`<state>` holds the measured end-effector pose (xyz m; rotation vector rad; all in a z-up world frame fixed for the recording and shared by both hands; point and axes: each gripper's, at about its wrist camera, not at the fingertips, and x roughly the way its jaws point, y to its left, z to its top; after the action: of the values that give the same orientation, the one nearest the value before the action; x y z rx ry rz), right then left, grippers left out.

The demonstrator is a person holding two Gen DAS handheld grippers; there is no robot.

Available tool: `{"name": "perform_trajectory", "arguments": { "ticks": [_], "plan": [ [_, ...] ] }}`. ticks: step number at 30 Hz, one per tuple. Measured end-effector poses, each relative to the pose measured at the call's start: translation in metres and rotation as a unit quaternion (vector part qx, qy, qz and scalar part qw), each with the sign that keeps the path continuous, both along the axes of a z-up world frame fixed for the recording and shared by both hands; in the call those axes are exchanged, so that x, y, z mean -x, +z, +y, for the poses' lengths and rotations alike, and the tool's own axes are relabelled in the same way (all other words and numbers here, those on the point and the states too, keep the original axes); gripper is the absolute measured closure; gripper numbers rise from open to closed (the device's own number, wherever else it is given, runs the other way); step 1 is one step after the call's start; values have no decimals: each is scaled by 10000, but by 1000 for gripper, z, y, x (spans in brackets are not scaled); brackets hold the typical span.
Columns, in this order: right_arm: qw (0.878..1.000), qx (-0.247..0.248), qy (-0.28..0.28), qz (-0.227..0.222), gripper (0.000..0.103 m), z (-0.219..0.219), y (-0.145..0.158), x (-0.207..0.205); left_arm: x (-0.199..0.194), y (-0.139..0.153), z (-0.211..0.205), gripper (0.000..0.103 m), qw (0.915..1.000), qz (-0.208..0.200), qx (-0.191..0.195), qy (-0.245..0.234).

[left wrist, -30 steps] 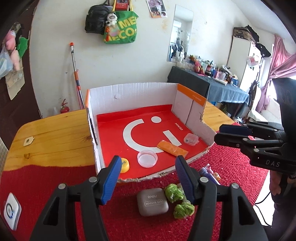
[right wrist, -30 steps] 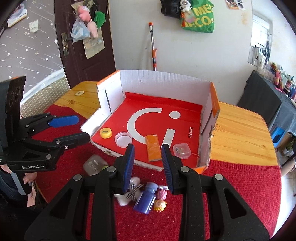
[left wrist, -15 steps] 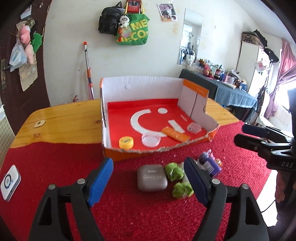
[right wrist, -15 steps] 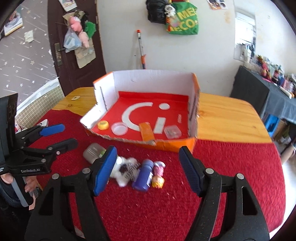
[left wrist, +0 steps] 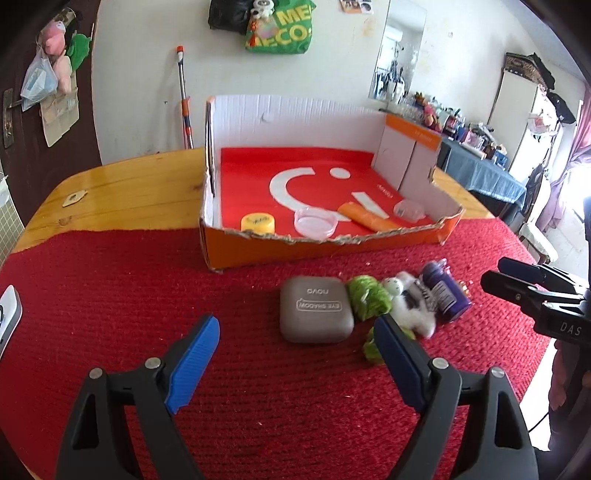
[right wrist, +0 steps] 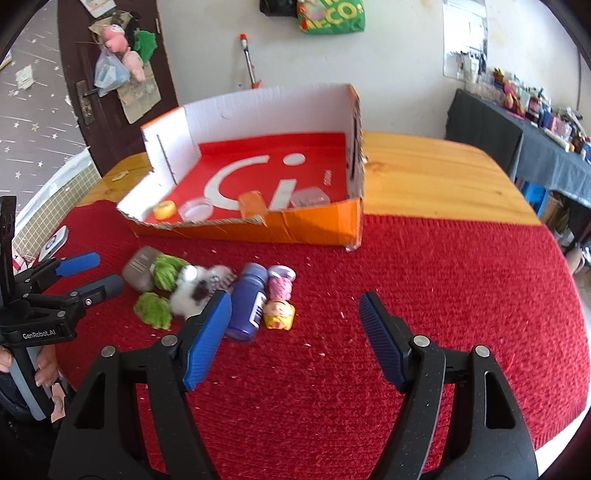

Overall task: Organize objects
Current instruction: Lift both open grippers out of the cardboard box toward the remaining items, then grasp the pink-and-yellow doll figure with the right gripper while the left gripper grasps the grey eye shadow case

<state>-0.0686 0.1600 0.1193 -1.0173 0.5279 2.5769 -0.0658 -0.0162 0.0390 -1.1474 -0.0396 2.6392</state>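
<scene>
left gripper [left wrist: 295,363]: jaws far wider than a second ago and opening, nothing between them.
right gripper [right wrist: 295,341]: from nearly shut to wide apart, opening (only red cloth between).
cardboard box [left wrist: 321,247]: sits higher in both frames.
grey case [left wrist: 315,309]: now centre frame, larger.

The grey case [left wrist: 315,309] in front of the cardboard box [left wrist: 325,243] bears "novo" and, framed below it, "EYE SHADOW", both upside down from the left wrist view. The green bag [left wrist: 279,31] on the wall behind the box shows the partly cut letters "ME" above "ECO:". The right gripper [left wrist: 543,291], to the right of the box, carries "DAS" on its black body. The left gripper [right wrist: 79,275], to the left of the box in the right wrist view, carries "GenRobot.AI". Small white lettering on the box's red floor is too small to read.
</scene>
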Motion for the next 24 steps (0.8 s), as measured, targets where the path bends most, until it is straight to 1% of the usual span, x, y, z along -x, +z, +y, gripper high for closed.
{"name": "perform_trajectory", "arguments": {
  "ticks": [9,14,18,21,24],
  "plan": [
    [9996,119,-86,-257,32,8,-18,7,13,-8,2,16,9996,-248,92,-102],
    [9993,111,-151,-315,32,13,-20,9,21,-13,5,16,9987,-389,234,-209],
    [9989,75,-150,-443,32,14,-24,15,26,-17,9,16,9976,-498,356,-315],
    [9985,64,-129,-521,32,13,-28,19,29,-19,10,14,9972,-511,445,-328],
    [9984,70,-139,-552,32,13,-31,22,31,-20,8,12,9970,-525,454,-331]
  ]
}}
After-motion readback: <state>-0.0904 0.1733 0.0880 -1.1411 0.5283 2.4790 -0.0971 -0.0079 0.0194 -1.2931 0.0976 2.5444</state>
